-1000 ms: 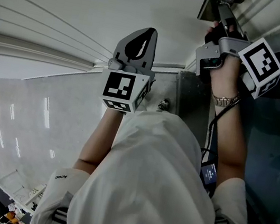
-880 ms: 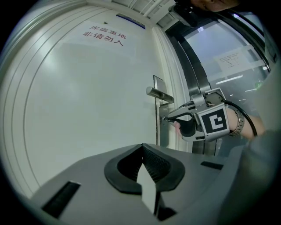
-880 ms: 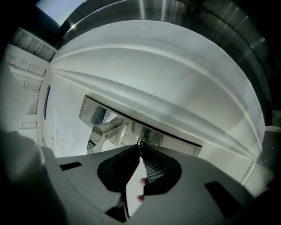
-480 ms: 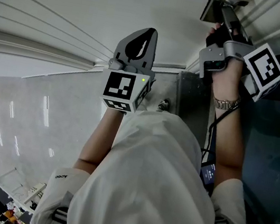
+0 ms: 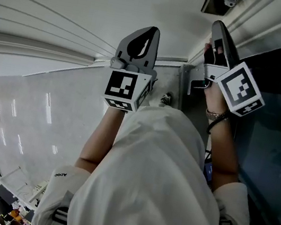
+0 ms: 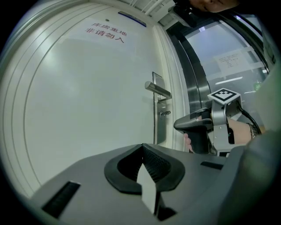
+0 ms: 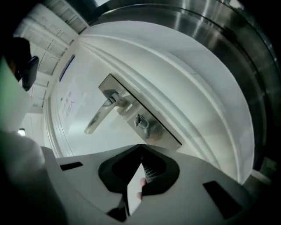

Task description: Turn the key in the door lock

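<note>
Close before the person's chest, the grey plastic left tool (image 5: 150,34) hangs level, facing the door, its two jaws pressed together on nothing (it has no share in the lock work just now). Beside it on the right and a little further on, the grey plastic right tool (image 7: 140,172) points at the lock but stands apart from it. Its jaws have just been closing and now meet with nothing between them.

Beyond its tip lies the long brushed-steel lock plate (image 7: 163,134), with the straight silvery lever handle (image 7: 99,117) at one end. Just below the lever, the small silvery metal key (image 7: 140,121) sticks out of the keyhole, touched by neither tool. Which way its head is turned is too small to tell. Behind all this spreads the plain white panelled door (image 6: 88,110).

By my judgement this fits two stages equally: the right tool nearing a key it has yet to grip, or standing clear of a key already turned and let go. Any hold on the key would call for the jaws to spread and then pinch squarely on its small flat head, with the wrist free to roll about the key's own line
</note>
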Tool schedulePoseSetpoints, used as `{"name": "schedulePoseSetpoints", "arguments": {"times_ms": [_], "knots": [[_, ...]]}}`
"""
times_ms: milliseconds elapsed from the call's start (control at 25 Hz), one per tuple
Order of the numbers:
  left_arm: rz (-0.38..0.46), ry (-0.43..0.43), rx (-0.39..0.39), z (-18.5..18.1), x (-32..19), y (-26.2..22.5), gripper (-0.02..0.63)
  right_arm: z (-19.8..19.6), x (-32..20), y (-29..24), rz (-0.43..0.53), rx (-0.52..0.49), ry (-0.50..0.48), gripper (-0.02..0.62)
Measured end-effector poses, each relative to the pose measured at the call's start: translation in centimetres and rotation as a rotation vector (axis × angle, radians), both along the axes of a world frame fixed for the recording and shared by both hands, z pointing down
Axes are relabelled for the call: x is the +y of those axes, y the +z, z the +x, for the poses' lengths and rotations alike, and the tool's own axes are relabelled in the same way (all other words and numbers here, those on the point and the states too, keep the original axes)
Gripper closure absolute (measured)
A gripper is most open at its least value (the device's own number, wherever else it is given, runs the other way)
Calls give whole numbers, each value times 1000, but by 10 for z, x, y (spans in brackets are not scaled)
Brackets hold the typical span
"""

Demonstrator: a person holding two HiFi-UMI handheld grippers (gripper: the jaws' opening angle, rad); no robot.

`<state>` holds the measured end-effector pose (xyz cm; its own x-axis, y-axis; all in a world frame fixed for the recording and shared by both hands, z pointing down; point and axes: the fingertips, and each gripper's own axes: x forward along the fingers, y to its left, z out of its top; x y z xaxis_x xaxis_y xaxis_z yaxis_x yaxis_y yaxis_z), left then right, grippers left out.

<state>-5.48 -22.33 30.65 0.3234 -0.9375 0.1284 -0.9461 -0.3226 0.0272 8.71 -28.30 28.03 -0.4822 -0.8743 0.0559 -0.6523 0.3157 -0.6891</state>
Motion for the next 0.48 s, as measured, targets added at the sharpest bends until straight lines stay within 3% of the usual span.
{"name": "schedulePoseSetpoints", "arguments": {"times_ms": [160,480], "knots": [[-18,14,4,4,9,28,598,4,16,36,42,104,1,592],[-48,76,2,20,64,67,598,-20,95,72,240,310,-234,593]]}}
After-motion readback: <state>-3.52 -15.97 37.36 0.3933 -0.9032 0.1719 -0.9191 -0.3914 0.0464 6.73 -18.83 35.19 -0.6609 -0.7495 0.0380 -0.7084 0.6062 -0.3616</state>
